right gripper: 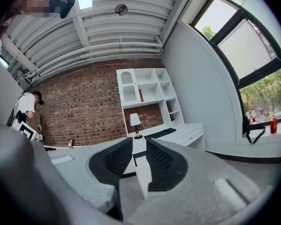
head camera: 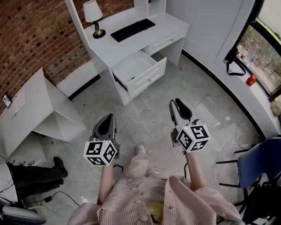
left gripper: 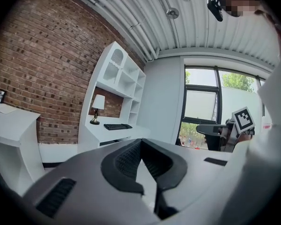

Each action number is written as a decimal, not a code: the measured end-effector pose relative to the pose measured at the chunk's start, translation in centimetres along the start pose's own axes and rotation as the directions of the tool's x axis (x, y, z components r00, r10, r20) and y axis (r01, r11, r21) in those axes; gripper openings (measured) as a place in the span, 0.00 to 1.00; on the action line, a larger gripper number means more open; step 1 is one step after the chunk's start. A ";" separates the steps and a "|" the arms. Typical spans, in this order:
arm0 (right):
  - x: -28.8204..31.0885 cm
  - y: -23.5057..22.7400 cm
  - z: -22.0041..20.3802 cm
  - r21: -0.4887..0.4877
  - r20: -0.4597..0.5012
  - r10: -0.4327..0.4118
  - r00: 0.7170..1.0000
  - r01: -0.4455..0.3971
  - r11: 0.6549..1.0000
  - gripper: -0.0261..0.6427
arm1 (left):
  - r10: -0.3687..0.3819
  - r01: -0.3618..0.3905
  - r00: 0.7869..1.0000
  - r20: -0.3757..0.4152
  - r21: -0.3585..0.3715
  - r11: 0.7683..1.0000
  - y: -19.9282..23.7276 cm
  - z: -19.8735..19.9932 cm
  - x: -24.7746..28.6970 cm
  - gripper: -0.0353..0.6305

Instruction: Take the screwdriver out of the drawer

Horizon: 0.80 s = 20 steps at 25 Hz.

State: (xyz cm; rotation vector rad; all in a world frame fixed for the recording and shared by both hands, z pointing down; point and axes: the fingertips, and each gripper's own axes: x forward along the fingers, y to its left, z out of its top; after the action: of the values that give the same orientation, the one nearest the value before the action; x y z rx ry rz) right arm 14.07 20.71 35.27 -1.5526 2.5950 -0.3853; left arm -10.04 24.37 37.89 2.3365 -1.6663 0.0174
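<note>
progress: barely begun | drawer (head camera: 139, 72) already open, well apart from both grippers; screwdriver not visible inside | left gripper (head camera: 108, 118) closed, empty; right gripper (head camera: 177, 102) partly open, empty | to do: reach, grasp, lift out

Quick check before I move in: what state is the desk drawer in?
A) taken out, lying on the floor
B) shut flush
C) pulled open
C: in the head view the drawer juts out from under the desk, its white inside showing.

Grey grippers (head camera: 178, 103), pink-striped sleeves (head camera: 114, 196)
</note>
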 end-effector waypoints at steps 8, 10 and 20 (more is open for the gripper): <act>7.4 -2.9 0.0 0.016 -0.032 -0.022 0.999 0.022 1.000 0.21 | -0.011 0.010 1.000 -0.023 -0.036 0.999 3.9 1.4 7.2 0.05; 9.1 -3.5 -0.1 0.016 -0.039 -0.023 0.999 0.024 1.000 0.23 | -0.016 0.015 1.000 -0.023 -0.033 0.999 4.6 1.8 8.8 0.05; 15.1 -5.6 -0.1 0.031 -0.037 -0.018 0.999 0.019 0.999 0.26 | -0.025 0.025 0.999 -0.022 -0.009 1.000 7.5 3.5 14.4 0.05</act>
State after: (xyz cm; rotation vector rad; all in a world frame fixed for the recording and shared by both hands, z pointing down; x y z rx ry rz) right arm 11.65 4.96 37.56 -1.5749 2.5901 -0.4582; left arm -12.65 7.95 38.55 2.3415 -1.6236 0.0304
